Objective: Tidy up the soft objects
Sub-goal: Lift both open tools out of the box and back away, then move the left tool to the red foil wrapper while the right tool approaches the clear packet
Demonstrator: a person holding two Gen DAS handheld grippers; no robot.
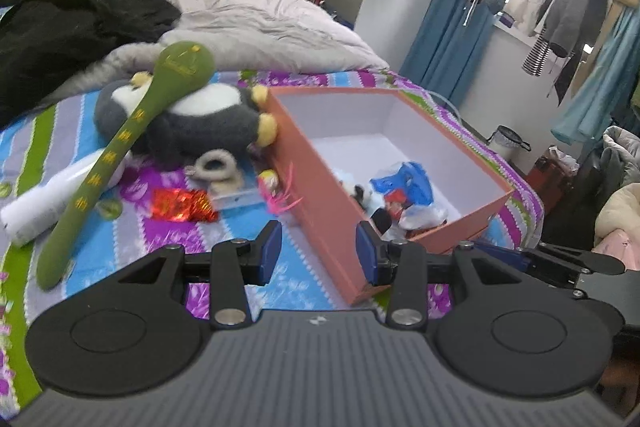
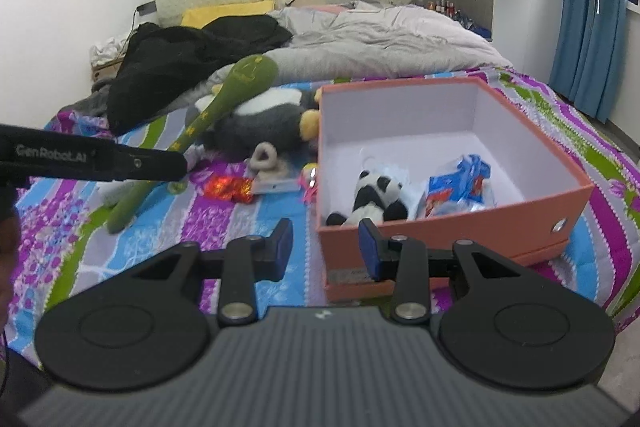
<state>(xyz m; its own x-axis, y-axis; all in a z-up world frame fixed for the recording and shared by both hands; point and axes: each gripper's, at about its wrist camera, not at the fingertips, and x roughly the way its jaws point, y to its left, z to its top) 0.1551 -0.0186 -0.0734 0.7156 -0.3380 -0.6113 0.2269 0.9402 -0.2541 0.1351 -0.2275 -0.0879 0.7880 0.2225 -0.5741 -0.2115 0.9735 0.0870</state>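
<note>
Both claws, left [image 1: 318, 253] and right [image 2: 325, 249], stand wide and empty beside the box [image 2: 452, 227]; next pick: the plush [image 2: 260, 125] mid-bed

"GenRobot.AI" printed white on black left gripper [image 2: 96, 157] arm; yellow characters on green plush stick [image 1: 120, 151] unreadable.

Fuzzy plush penguin [image 1: 192, 123], matt cardboard box [image 1: 320, 211]

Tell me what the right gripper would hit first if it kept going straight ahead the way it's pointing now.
Probably the near corner of the orange box: the open right gripper points at it, the small panda plush just inside. Depth is uncertain.
</note>
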